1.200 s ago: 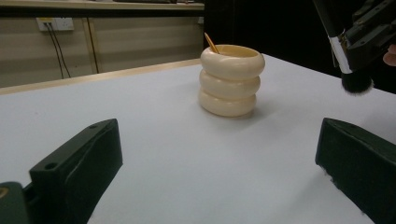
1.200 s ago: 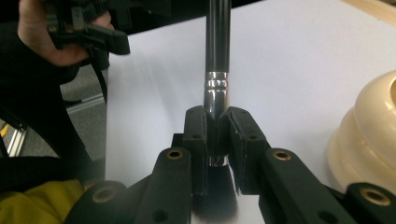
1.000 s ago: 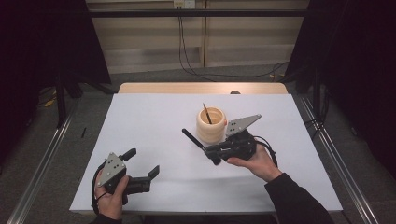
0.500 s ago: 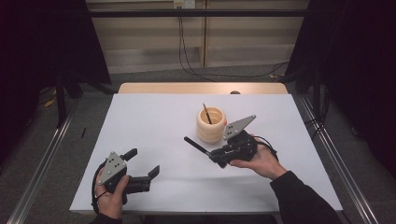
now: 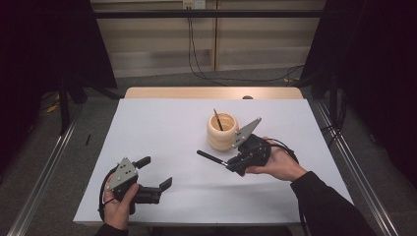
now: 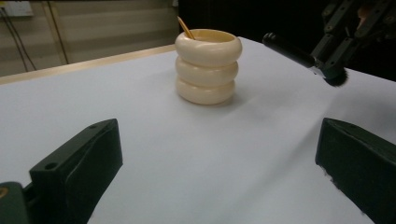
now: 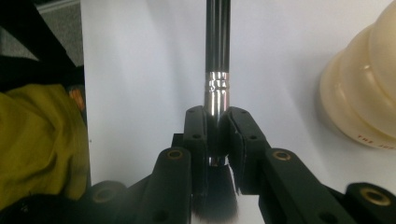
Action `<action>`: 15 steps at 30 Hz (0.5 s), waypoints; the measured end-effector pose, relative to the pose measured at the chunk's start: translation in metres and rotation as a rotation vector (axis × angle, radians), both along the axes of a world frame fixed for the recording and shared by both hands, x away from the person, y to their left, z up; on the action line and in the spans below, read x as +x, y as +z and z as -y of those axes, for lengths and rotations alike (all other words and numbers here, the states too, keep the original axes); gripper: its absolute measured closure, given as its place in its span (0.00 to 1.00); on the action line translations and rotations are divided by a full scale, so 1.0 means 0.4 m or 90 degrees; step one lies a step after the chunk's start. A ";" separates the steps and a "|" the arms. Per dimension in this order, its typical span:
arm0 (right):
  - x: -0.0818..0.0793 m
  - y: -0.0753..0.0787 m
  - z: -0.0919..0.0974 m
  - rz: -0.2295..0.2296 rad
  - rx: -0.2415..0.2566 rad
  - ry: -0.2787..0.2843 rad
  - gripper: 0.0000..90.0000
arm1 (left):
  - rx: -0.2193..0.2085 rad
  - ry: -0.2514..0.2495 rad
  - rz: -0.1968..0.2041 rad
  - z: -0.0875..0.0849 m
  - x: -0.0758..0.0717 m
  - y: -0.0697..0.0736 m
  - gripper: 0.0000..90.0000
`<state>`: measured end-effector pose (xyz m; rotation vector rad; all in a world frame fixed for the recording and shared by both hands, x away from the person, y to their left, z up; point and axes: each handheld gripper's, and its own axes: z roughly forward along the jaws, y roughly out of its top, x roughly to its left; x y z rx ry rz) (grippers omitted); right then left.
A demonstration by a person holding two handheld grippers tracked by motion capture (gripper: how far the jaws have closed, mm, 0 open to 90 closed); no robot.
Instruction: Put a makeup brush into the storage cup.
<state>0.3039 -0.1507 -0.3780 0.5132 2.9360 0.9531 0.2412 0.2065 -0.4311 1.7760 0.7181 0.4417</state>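
A cream ribbed cup (image 5: 222,132) stands mid-table with a thin stick (image 5: 217,119) leaning inside it. Just right of the cup, my right gripper (image 5: 231,163) is shut on a makeup brush (image 5: 209,156). Its black handle points left over the table. In the right gripper view the pads clamp the silver ferrule of the brush (image 7: 217,60), with the bristles below the jaws and the cup (image 7: 369,93) at the right. My left gripper (image 5: 156,172) rests near the front left edge, open and with nothing between its jaws. From the left gripper view (image 6: 222,144) the cup (image 6: 208,67) and the brush (image 6: 289,50) stand ahead.
The white table (image 5: 162,123) has bare room on all sides of the cup. A wooden strip (image 5: 211,92) runs along its far edge. Metal rails (image 5: 44,167) flank the table on both sides. Yellow-green fabric (image 7: 37,140) shows at the left of the right gripper view.
The right gripper has turned slightly, and the brush's handle end sits a little nearer the front. The left gripper has stayed put.
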 end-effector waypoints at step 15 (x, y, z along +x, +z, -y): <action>-0.007 -0.022 -0.017 -0.040 -0.056 0.056 0.87 | 0.027 -0.044 -0.012 0.018 0.001 0.025 0.01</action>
